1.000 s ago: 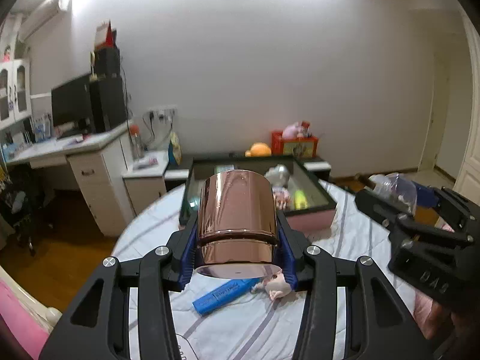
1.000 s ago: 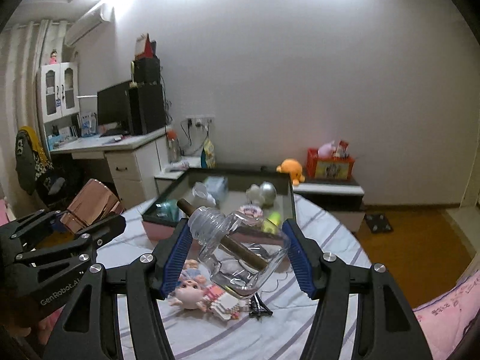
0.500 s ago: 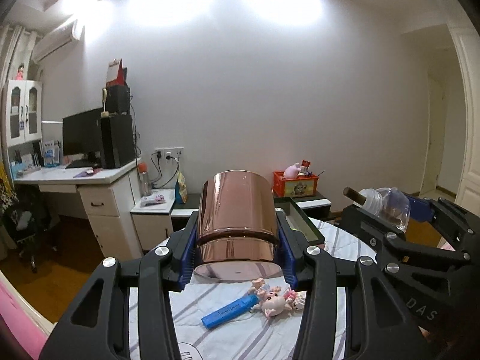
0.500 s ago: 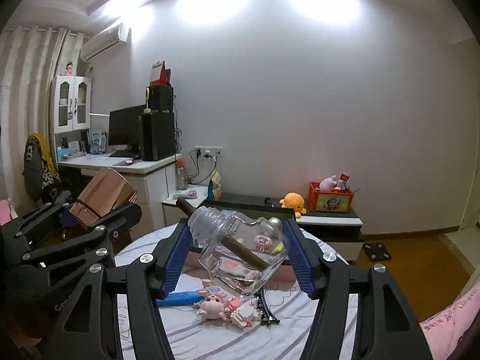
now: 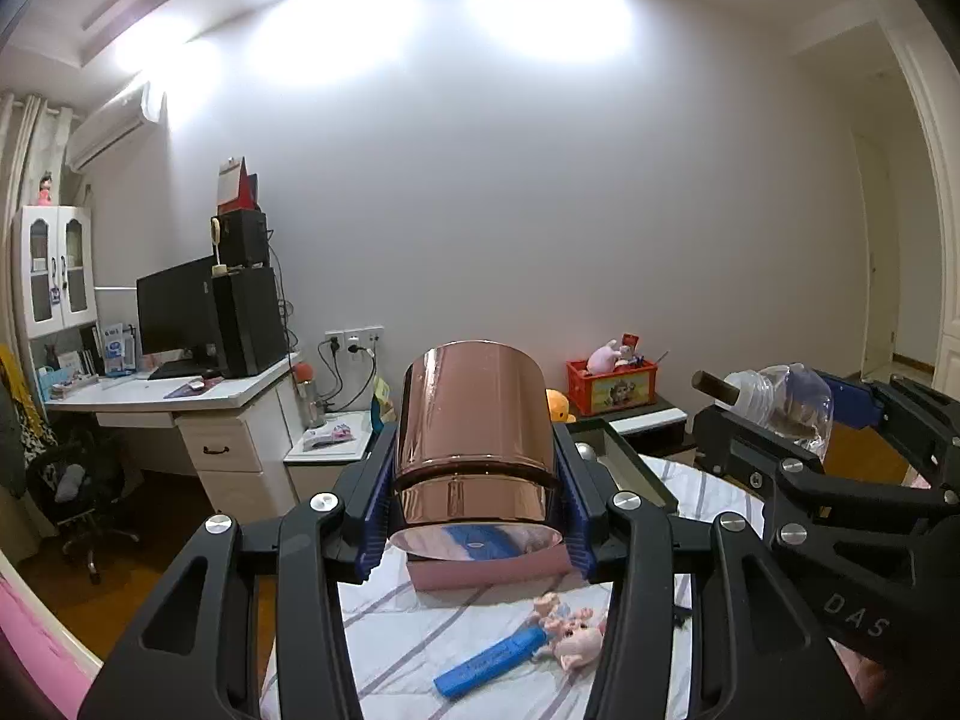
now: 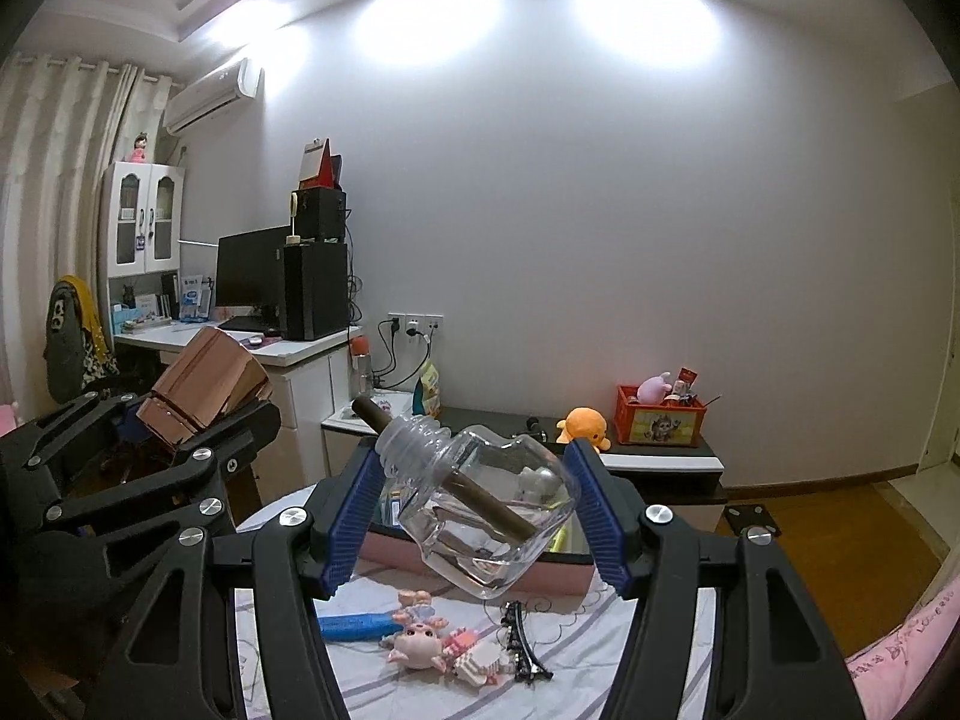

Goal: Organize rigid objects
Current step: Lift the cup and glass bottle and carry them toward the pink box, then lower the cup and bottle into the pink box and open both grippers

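Note:
My left gripper (image 5: 474, 498) is shut on a shiny copper cylinder cup (image 5: 477, 438), held up above the table; the cup also shows in the right wrist view (image 6: 204, 384). My right gripper (image 6: 480, 516) is shut on a clear glass bottle (image 6: 486, 516) with a brown stick through its neck, tilted; the bottle also shows in the left wrist view (image 5: 786, 399). Below on the striped tablecloth lie a blue marker (image 6: 354, 627), a pink pig figure (image 6: 420, 645) and a small black Eiffel tower (image 6: 522, 648). A pink-sided tray (image 6: 390, 546) with several items stands behind them.
A white desk (image 5: 198, 414) with monitor and black speakers stands at the left. A low cabinet along the wall holds an orange plush (image 6: 582, 426) and a red toy crate (image 6: 660, 423). A pink bed edge (image 6: 894, 654) is at lower right.
Both grippers have risen and tilted up with their objects; the view shows more wall and ceiling, and the tray and table items have dropped lower in frame.

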Available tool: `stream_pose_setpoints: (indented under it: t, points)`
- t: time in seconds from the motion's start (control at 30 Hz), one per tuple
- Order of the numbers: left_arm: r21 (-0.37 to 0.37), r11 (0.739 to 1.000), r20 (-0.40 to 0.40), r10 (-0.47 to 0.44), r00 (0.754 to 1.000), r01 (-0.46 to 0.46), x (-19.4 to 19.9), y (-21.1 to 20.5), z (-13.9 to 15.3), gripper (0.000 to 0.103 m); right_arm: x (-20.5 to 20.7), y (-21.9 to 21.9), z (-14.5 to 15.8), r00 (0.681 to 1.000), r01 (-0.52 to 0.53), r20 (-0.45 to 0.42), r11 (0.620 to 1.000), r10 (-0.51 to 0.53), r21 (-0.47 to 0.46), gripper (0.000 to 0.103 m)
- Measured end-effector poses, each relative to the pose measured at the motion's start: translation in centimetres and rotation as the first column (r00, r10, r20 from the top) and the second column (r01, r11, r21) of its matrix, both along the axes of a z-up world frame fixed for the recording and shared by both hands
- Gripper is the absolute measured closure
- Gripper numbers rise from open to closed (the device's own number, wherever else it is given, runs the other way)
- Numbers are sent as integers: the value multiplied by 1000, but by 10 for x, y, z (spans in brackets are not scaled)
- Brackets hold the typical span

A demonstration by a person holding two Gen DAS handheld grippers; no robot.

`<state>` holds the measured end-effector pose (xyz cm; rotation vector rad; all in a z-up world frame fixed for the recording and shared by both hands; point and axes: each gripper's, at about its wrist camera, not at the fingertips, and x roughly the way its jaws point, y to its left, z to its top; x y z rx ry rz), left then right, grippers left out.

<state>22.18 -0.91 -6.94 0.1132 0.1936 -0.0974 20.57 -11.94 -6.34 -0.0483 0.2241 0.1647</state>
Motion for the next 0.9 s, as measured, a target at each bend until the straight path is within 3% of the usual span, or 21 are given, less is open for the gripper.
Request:
stream_pose_setpoints:
  t: [0.27,0.47,0.6,0.7,0.9]
  points:
    - [23,1000,-11,4,1000,-4,36,-9,-5,56,36,-1,-3,1000,1,-12,1000,-1,-21,40]
    - [13,999,-109,-29,994,30,99,-14,-21,55,84,-4,-13,999,-1,-54,999,-1,-36,40]
    - [12,1000,-188,-14,982,16,152,-15,-45,55,128,-4,-33,992,-12,-127,999,6,-46,40]
    - [63,998,-265,38,964,-22,192,-18,-73,55,163,-5,-56,978,-21,-210,998,10,-52,40]
    - [93,995,-381,61,923,-27,232,-18,-115,55,219,-7,-110,920,-60,-389,997,39,-42,40]
